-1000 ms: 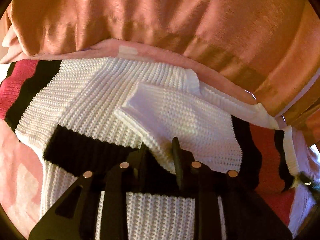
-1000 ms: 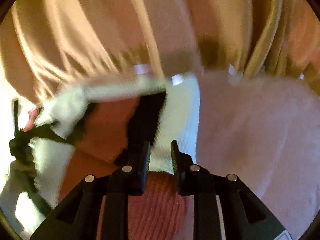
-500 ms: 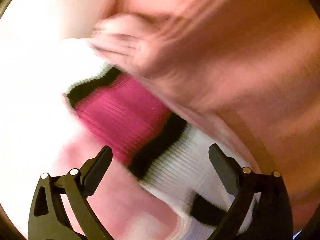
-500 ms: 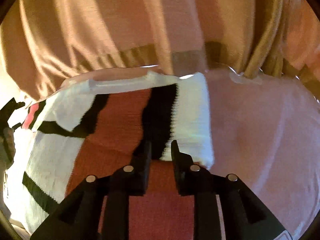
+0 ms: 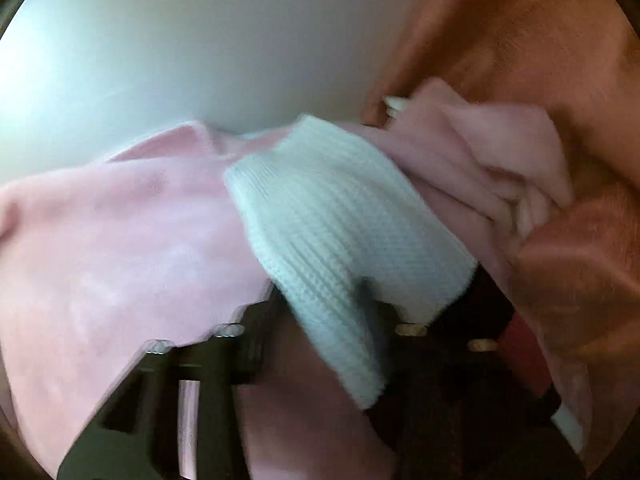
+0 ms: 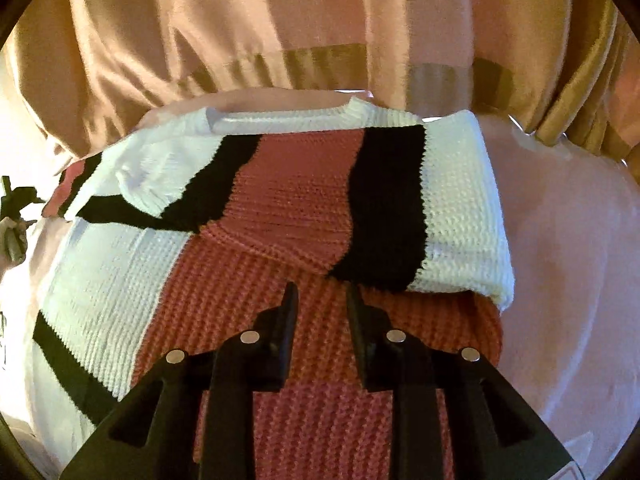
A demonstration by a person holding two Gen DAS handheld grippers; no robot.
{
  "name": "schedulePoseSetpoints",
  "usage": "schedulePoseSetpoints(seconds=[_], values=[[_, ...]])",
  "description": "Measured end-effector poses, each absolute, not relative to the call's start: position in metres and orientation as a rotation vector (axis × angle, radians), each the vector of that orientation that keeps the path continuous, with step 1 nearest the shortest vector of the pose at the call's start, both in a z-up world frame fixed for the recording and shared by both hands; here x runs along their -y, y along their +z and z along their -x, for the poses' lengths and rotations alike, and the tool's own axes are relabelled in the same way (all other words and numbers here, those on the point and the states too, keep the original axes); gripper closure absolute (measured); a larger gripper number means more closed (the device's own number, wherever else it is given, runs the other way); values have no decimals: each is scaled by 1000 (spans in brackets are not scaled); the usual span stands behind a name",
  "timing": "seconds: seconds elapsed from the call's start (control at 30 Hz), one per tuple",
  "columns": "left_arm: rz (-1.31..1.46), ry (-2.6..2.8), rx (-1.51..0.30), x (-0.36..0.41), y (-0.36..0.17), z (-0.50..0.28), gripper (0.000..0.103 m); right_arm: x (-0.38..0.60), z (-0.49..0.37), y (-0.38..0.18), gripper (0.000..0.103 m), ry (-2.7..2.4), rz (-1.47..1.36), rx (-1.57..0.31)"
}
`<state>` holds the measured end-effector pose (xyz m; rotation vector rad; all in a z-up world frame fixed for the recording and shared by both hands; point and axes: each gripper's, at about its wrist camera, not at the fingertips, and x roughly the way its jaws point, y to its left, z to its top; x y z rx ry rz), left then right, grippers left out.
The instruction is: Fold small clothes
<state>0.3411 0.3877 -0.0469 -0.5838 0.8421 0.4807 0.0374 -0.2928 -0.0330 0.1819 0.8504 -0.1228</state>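
Observation:
A knit sweater (image 6: pixel 288 200) in white, black and salmon-red blocks lies flat on a pink blanket (image 6: pixel 560 240). Its right sleeve (image 6: pixel 460 208) is folded inward over the body. My right gripper (image 6: pixel 322 292) hovers just above the red part; its jaws are opening slightly and nothing is between them. In the left wrist view, the white ribbed end of the other sleeve (image 5: pixel 340 220) runs between the fingers of my left gripper (image 5: pixel 324 300). Those jaws are closing and the pads pinch the knit, which is lifted off the blanket. That view is blurred.
Orange-tan curtains (image 6: pixel 280 20) hang right behind the far edge of the blanket. A pale wall (image 5: pixel 200 40) fills the upper left of the left wrist view, with bunched pink blanket (image 5: pixel 500 152) beside the curtain (image 5: pixel 540 40). Bare blanket lies right of the sweater.
My left gripper let go at the sweater's middle, swung left with jaws wide, and now pinches the white sleeve end. The right gripper drew back a little and its jaws parted, leaving the right sleeve folded.

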Motion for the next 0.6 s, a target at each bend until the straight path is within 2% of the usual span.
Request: schedulePoseSetpoints(seconds=[0.2, 0.37, 0.43, 0.6], values=[[502, 383, -695, -338, 8, -335, 91, 300, -35, -30, 72, -132, -207, -832], [332, 112, -529, -207, 99, -286, 91, 305, -32, -21, 72, -128, -232, -804], [272, -35, -484, -128, 126, -257, 91, 307, -31, -17, 72, -123, -239, -792], [153, -301, -530, 12, 129, -210, 90, 328, -26, -10, 72, -141, -292, -766]])
